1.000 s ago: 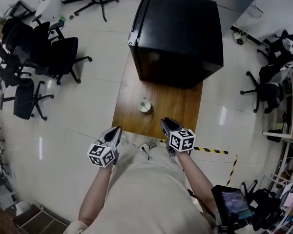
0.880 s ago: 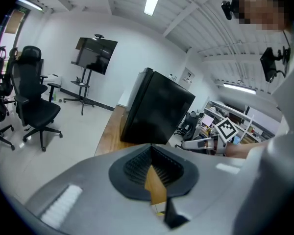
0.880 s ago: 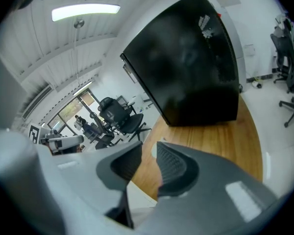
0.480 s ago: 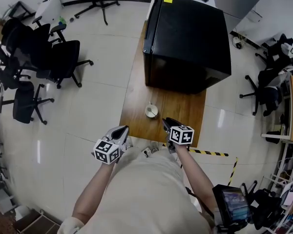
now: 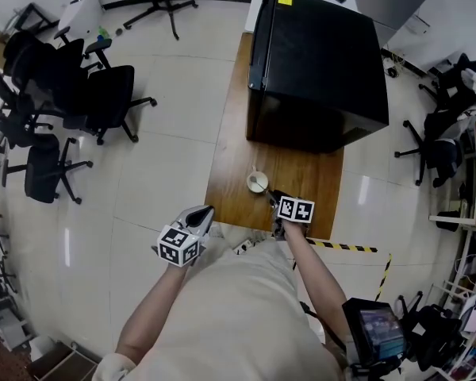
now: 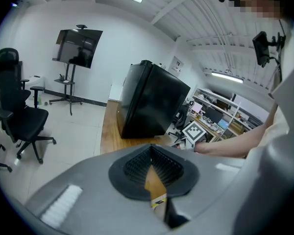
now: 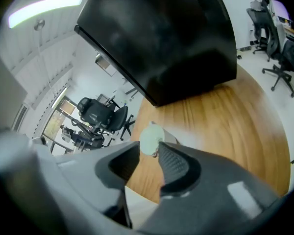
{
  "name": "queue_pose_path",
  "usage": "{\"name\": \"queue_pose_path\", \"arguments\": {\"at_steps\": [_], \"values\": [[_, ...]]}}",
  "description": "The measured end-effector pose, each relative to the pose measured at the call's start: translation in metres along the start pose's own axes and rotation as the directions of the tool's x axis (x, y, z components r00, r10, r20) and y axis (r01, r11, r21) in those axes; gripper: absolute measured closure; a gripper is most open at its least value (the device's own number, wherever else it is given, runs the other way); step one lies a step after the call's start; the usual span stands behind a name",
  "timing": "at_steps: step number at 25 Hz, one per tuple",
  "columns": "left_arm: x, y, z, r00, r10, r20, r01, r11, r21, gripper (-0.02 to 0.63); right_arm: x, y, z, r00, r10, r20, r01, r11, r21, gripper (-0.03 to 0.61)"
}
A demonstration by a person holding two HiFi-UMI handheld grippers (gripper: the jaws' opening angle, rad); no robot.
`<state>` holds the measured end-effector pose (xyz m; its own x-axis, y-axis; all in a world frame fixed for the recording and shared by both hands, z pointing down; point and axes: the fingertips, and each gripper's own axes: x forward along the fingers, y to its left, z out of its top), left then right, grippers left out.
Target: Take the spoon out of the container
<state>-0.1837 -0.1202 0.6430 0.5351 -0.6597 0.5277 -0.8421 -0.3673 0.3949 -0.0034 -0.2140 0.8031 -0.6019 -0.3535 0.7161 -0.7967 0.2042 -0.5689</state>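
A small pale round container (image 5: 257, 182) stands on the wooden table (image 5: 230, 189), in front of a big black cabinet (image 5: 317, 62). The spoon is too small to pick out in the head view. My right gripper (image 5: 274, 199) is over the table's near part, just short of the container, open with nothing between its jaws. In the right gripper view the container (image 7: 150, 137) shows in the gap of the right gripper (image 7: 148, 152), with a thin bit at its near rim that may be the spoon. My left gripper (image 5: 201, 215) hangs shut off the table's near left corner, empty (image 6: 150, 153).
The black cabinet fills the far half of the table. Office chairs (image 5: 71, 86) stand on the tiled floor to the left. Yellow-black floor tape (image 5: 345, 247) runs by the table's near right corner. More chairs and desks (image 5: 448, 125) crowd the right side.
My right gripper has moved forward over the table and closed in on the container. The left gripper has stayed off the near edge. The head camera has shifted, so the table sits further right.
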Motion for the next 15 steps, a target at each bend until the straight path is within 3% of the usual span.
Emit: {"name": "queue_pose_path", "arguments": {"at_steps": [15], "values": [[-0.010,0.018,-0.003,1.000,0.017,-0.008,-0.017,1.000,-0.016,0.611,0.040,-0.023,-0.012,0.996,-0.067,-0.050,0.073,0.988,0.135,0.472]]}}
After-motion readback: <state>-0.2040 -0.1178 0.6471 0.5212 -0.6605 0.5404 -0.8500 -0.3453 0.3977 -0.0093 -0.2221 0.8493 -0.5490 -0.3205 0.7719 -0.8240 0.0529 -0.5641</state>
